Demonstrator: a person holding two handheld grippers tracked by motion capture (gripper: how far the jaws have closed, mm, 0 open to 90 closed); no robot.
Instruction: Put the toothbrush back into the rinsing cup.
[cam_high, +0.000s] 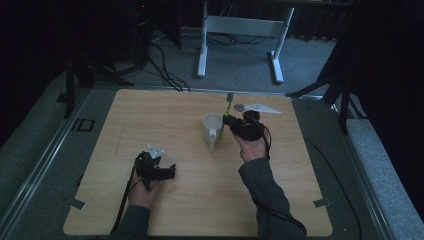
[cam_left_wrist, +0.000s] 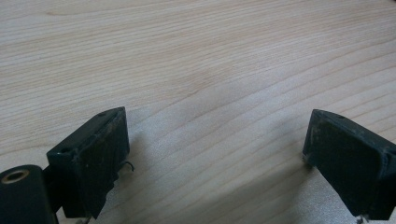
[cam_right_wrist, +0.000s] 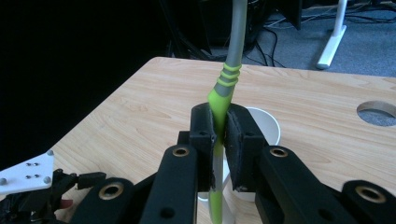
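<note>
A green-and-grey toothbrush (cam_right_wrist: 220, 100) is clamped upright by the right tongs (cam_right_wrist: 219, 140) just above the white mug (cam_high: 213, 131); the left tongs (cam_left_wrist: 215, 149) (jaws spread, nothing between) are rested on the worktop (cam_high: 165, 125).

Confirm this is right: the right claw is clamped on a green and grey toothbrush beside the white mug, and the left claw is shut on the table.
One slip: the left claw is open, its jaws wide apart over bare table, as the left gripper view shows. The right claw does clamp the green and grey toothbrush beside the white mug.
</note>
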